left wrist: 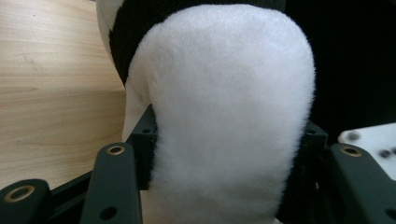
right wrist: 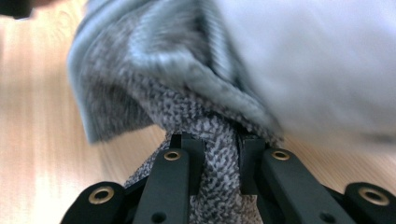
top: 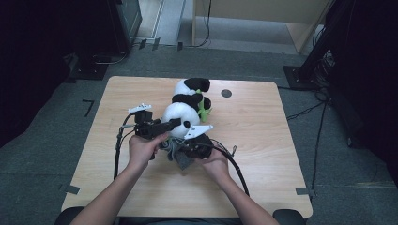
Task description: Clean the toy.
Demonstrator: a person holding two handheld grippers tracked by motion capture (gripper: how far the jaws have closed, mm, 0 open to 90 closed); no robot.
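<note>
The left gripper [top: 165, 126] clamps the plush panda's [top: 180, 112] white body; the right gripper [right wrist: 215, 154] pinches a bunched grey knitted cloth [top: 177, 154] at the panda's six o'clock, near the desk [top: 263, 140] centre. To do this well, hold the panda steady and draw the cloth gently, without letting the fabric slip.

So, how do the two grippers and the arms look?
Both grippers are black. The left gripper and the right gripper each carry a pale three-cornered plate on top and trail a black cable. The jaws are flat black bars with brass-ringed holes. The forearms are bare, with no sleeves in sight.
</note>
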